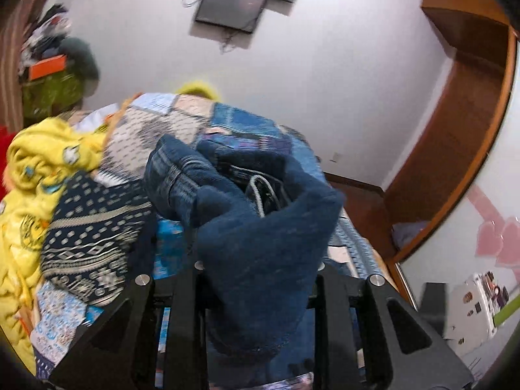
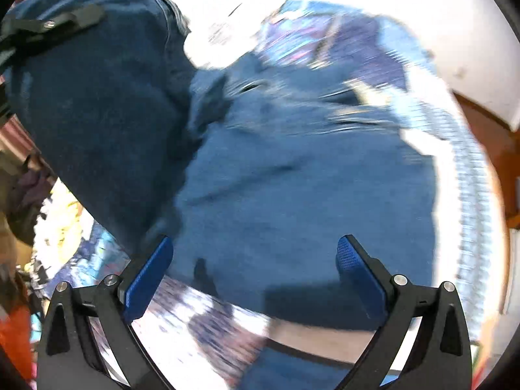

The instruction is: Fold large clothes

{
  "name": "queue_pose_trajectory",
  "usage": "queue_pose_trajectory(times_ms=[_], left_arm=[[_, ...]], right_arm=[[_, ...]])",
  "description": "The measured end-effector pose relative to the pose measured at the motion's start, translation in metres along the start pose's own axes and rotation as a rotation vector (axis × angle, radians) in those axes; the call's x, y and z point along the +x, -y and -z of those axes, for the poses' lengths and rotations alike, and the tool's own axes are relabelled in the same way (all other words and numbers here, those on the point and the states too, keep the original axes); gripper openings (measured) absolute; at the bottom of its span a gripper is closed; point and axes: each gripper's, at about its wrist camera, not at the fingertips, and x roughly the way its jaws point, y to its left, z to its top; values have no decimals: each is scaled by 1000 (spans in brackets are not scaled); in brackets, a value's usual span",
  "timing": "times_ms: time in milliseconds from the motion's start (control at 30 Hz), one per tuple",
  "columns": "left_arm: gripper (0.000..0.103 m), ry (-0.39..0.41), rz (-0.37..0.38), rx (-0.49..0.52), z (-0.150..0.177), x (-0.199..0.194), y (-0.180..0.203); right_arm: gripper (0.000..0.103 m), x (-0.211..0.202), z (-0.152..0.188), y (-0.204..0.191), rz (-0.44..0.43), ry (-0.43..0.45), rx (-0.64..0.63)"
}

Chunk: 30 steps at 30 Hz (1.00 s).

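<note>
One dark blue garment (image 1: 260,227), thick and denim-like, is the piece in hand: the left claw (image 1: 260,269) is closed on a bunched fold of it and holds that fold up above the bed (image 1: 182,123), while the rest of the cloth lies spread on the patchwork bedcover, as the right wrist view shows (image 2: 292,178). The right claw (image 2: 255,279) stands wide, its two blue pads (image 2: 354,269) apart over the flat cloth and nothing between them. I judge this to be a fold in progress, one end carried over the body of the garment. The next move likely calls for laying the lifted fold down evenly and for the right claw to pin or take an edge. Counted: two claws, one blue garment, one yellow printed blanket (image 1: 42,162), one navy patterned cloth (image 1: 94,237), two dark screens (image 1: 230,6) on the wall.
</note>
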Motion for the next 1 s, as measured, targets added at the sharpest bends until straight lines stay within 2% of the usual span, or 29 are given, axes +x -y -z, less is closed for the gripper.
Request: queue_pose_trajectory(times_ms=[167,200,300,400,467,533,600,633,700,767,833,867,933,1000], left_arm=[[23,-57,82,123,15,27,73],[23,-77,89,155,23,37,89],[23,-187,70,235,54,77,124],[24,-311,16,329,97,114,147],[24,-363,-3,389,124,126,155],[24,-396,4,412,137,128,162],[24,-394,13,432,142,122,170],[29,-400,20,439,142,121,173],[34,-452,61,429,143,125,174],[38,-463,89,404,138,123,169],[49,-470,149,375,133,111,165],[52,-478,195,352,129,101,162],[55,-472,267,314,122,80,158],[55,-430,322,297,110,57,157]], right_arm=[[101,-51,23,61,226,61,47],[101,-57,26,72,249,64,58],[101,-78,47,96,316,70,105],[101,-93,65,114,310,83,168],[101,-100,74,120,299,85,195],[101,-103,82,124,304,83,211],[101,-104,88,127,307,79,226],[101,-102,88,128,306,76,236],[101,-101,89,132,297,73,261],[101,-103,90,132,284,76,273],[101,-108,93,128,282,85,266],[101,-111,92,124,282,93,256],[101,-114,91,118,286,100,227],[101,-114,90,113,304,102,192]])
